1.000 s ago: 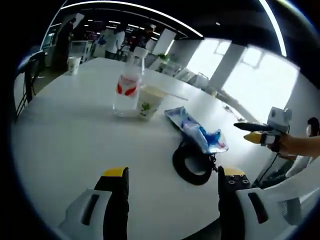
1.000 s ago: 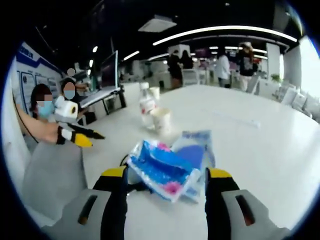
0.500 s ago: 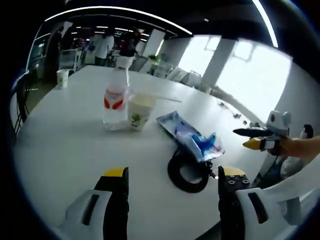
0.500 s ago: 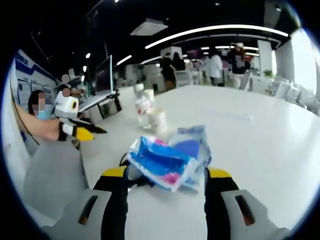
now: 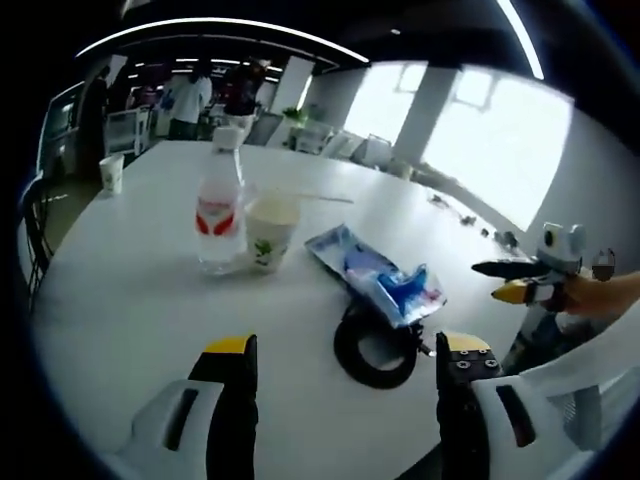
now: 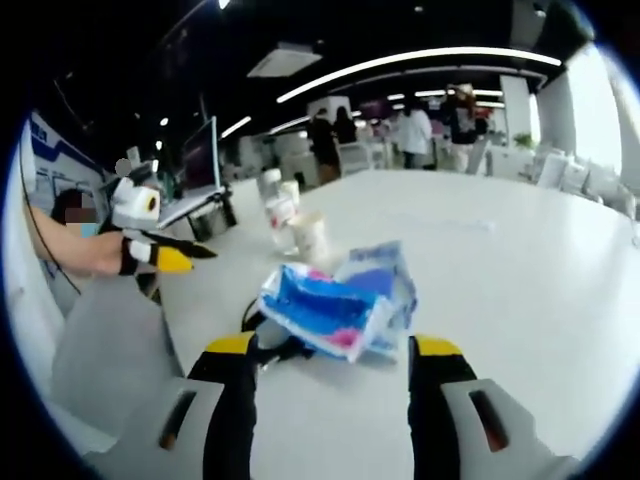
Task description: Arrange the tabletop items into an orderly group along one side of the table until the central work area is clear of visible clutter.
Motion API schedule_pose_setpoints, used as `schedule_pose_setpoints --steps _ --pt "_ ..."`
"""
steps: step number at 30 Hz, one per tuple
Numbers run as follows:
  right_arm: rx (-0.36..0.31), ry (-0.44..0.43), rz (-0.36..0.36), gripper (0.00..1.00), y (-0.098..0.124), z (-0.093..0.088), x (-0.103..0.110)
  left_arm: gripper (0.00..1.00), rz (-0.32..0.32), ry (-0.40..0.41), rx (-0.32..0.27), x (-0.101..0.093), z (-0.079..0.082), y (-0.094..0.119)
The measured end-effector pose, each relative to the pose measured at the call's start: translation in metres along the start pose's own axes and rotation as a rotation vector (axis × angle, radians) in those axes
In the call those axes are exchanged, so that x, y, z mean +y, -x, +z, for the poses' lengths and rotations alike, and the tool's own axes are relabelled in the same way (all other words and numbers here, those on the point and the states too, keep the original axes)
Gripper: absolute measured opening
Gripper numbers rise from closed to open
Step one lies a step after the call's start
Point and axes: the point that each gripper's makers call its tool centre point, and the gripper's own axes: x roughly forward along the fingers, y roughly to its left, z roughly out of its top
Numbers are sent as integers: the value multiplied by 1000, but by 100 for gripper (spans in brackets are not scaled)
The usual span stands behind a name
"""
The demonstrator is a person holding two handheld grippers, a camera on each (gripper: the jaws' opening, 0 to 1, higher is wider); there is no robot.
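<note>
Clear bottle (image 5: 218, 221) touches paper cup (image 5: 268, 232) holding pale liquid.

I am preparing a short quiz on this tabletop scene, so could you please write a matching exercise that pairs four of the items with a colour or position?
Things:
1. water bottle
2. paper cup
3. blue packet
4. black ring

Descriptions:
A. lies flat on the white table, partly under the packet
B. crumpled, blue and white with a touch of pink
C. clear, with a red label and a white cap
D. pale, with a small green print, right beside the bottle

Pairs: 1-C, 2-D, 3-B, 4-A
</note>
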Motion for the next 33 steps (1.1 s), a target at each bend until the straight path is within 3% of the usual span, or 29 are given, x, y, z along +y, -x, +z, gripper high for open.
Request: schedule_pose_setpoints --steps 14,24,28,33 --pt "-13 -41 -52 55 1 1 0 68 -47 -24 8 -4 7 -2" --pt "-4 -48 -64 53 -13 -1 0 62 -65 -7 -3 -8 10 -7" --pt "-35 -109 -82 49 -19 9 -8 61 -76 8 -14 -14 16 -12" --pt "-14 -140 -76 46 -36 10 -17 59 -85 1 -18 -24 24 -24"
